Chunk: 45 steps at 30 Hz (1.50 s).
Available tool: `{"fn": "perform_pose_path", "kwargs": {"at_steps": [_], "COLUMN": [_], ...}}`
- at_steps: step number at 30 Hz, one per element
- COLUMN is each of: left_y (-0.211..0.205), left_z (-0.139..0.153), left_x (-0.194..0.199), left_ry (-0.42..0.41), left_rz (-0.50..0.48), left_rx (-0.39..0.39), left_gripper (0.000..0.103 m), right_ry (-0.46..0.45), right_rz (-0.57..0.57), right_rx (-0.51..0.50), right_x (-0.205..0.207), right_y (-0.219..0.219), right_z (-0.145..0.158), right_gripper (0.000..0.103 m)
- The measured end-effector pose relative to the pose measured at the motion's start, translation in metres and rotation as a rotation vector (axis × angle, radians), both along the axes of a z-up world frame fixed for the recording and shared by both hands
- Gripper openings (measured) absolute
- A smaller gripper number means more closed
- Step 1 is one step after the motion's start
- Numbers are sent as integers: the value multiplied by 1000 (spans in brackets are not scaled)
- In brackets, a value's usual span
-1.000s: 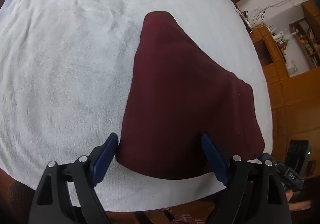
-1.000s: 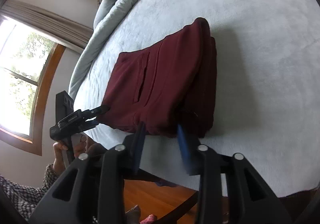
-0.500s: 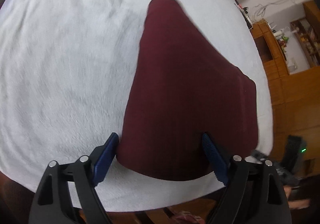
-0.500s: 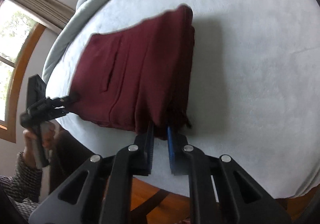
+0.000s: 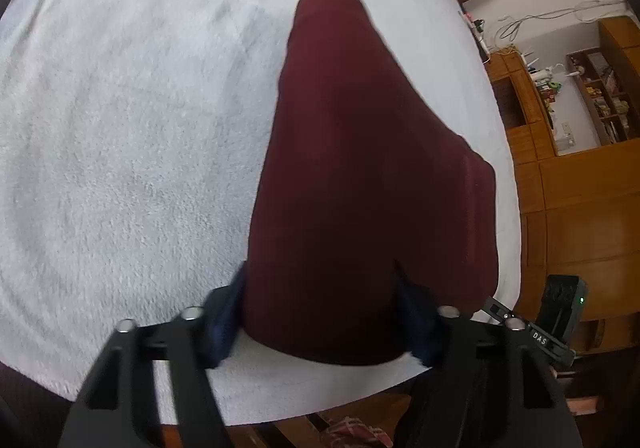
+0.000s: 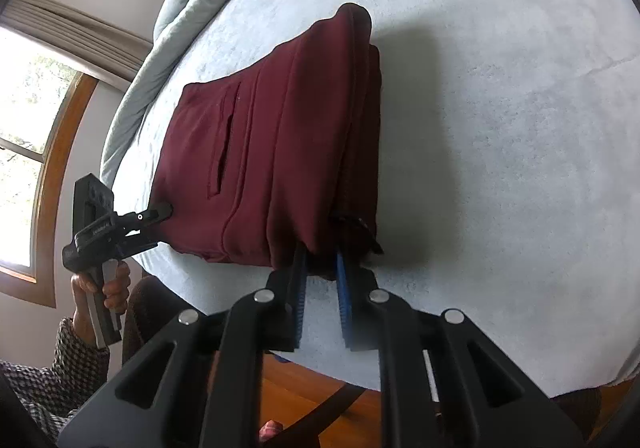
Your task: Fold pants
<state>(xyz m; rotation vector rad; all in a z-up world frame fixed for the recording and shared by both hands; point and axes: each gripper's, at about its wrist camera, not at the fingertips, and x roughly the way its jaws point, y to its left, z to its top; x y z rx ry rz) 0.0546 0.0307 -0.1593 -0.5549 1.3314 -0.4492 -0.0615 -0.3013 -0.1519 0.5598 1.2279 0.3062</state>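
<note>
Right wrist view: right gripper [image 6: 320,260] pinched nearly shut on the near edge of the maroon pants [image 6: 280,136], which lie on the bed [image 6: 500,128]; left gripper [image 5: 320,312] closing around the other corner, contact seemingly incomplete; grasping step; next, lift together.

Maroon pants [image 6: 280,152] on white fleecy bedspread [image 6: 500,128]; blue-padded black claws; checked sleeve [image 6: 60,364].

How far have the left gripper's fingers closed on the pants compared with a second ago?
Yes, they moved: the left gripper is closing, its blue pads now nearer together across the maroon pants at the near hem, on the white blanket.
</note>
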Motion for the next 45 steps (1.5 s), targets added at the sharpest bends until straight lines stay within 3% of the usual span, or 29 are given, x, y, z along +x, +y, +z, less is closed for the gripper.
{"fn": "perform_pose_path", "kwargs": {"at_steps": [2, 6, 9, 11, 13, 15, 18, 21, 25, 30, 32, 33, 35, 37, 38, 41, 45], "left_y": [-5, -3, 3, 10, 8, 3, -7, -6, -1, 2, -5, -5, 1, 6, 5, 3, 3], "left_z": [13, 29, 5, -12, -7, 5, 22, 43, 49, 28, 20, 16, 9, 1, 0, -3, 1], "left_x": [-1, -3, -6, -8, -7, -7, -2, 12, 42, 67, 69, 69, 73, 73, 74, 73, 73], "left_ry": [-16, -51, -37, -5, -25, -49, -77, -141, -157, -87, -88, -86, -72, -50, -50, -67, -46], "left_rz": [13, 13, -8, 15, 11, -10, -37, -59, -48, -24, -31, -28, -21, -5, -3, -20, -17], "left_rx": [2, -2, 57, 36, 23, 78, 170, 269, 277, 248, 244, 251, 252, 231, 224, 237, 247], "left_gripper": [49, 44, 45, 48, 51, 60, 73, 84, 85, 85, 85, 85, 86, 87, 87, 89, 89], "right_ry": [-2, -12, 4, 17, 10, 10, -18, -78, -102, -49, -44, -45, -71, -115, -95, -31, -53], "right_rz": [9, 9, 19, 23, 22, 29, 46, 46, 0, -36, -39, -34, -16, -1, -11, -44, -35], "right_rx": [-5, 0, 9, 14, 9, -4, -45, -90, -84, -23, 42, 68, 81, -11, -68, -62, -116], "right_x": [1, 1, 0, 1, 1, 2, 5, 18, 64, 121, 133, 137, 142, 139, 138, 137, 136], "right_y": [1, -1, 1, 1, 0, 0, 3, 0, -14, -24, -27, -27, -25, -23, -23, -29, -18], "right_z": [3, 9, -1, -7, -4, 2, 20, 42, 46, 16, 7, 5, 6, 14, 13, -6, 1], "right_gripper": [13, 13, 17, 18, 18, 19, 35, 38, 40, 42, 27, 6, 6, 5, 5, 4, 6]}}
